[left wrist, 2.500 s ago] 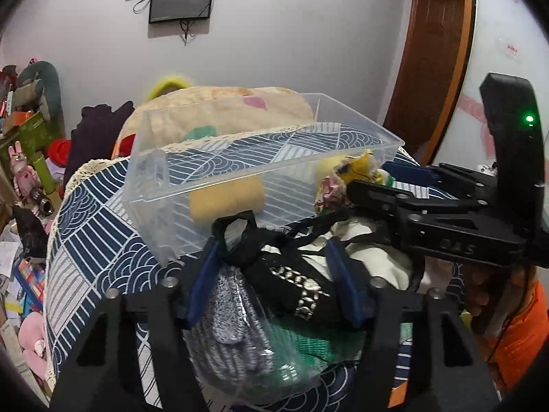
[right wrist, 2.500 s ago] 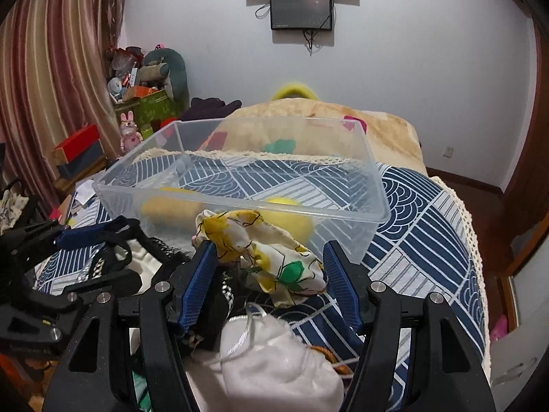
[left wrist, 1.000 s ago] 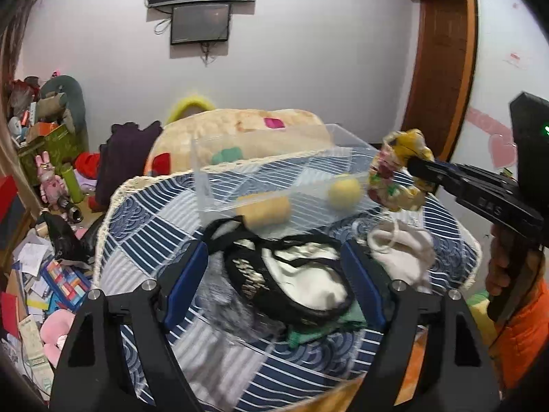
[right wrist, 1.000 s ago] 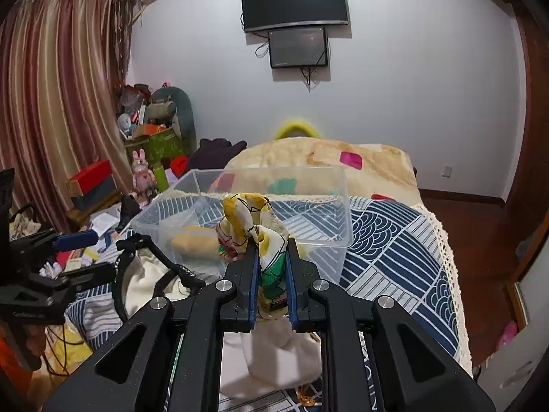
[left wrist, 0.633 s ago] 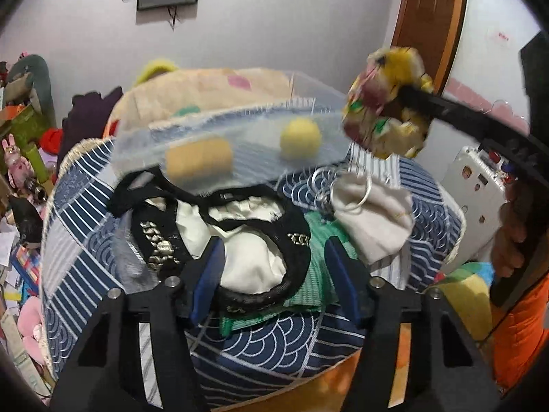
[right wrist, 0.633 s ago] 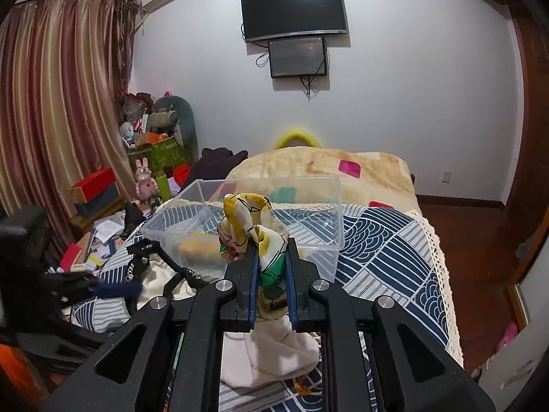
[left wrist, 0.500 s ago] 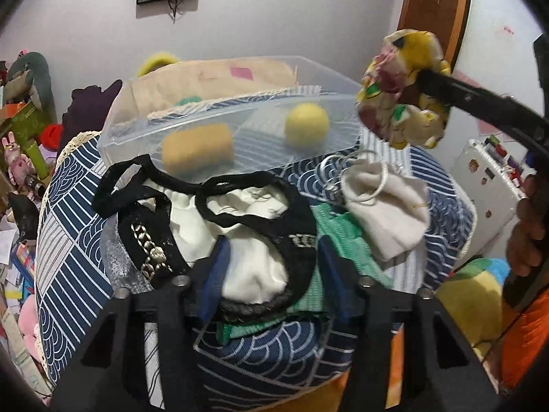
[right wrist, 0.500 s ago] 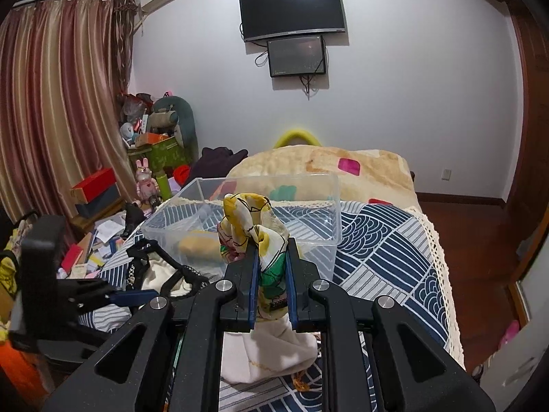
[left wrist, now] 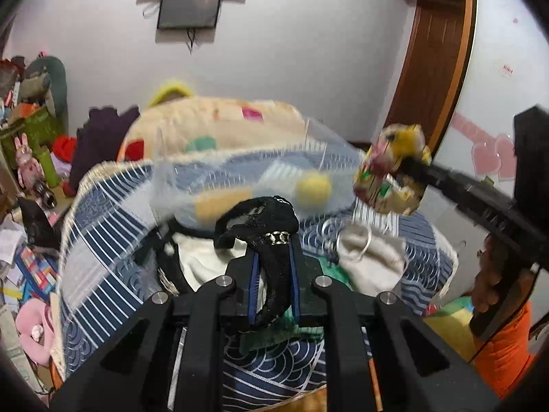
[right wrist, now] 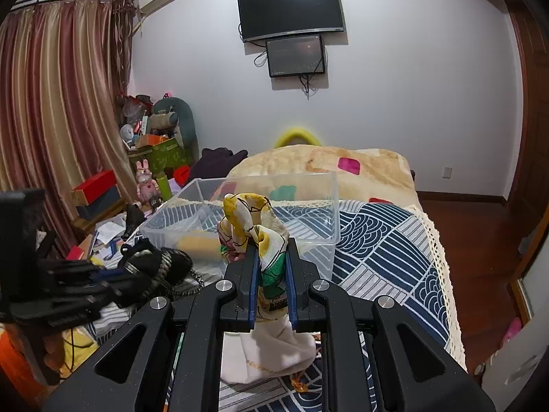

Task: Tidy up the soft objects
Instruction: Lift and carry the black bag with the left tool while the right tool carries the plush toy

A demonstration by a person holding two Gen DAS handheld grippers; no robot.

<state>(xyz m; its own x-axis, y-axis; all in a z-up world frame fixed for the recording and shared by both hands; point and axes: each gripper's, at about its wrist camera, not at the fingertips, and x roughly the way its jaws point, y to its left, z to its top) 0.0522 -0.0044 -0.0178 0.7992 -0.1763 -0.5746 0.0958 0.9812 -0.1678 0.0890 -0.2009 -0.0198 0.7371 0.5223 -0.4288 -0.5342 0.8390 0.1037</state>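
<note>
Both claws clamped: right claw (right wrist: 271,271) on scarf (right wrist: 252,226), bin (right wrist: 274,206) straight ahead; left claw (left wrist: 274,267) on black strap (left wrist: 271,240).

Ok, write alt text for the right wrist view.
The right tongs are shut on a yellow floral cloth, held up before a clear plastic bin on a blue patterned bedspread. At left, the left tongs grip a black garment.
</note>
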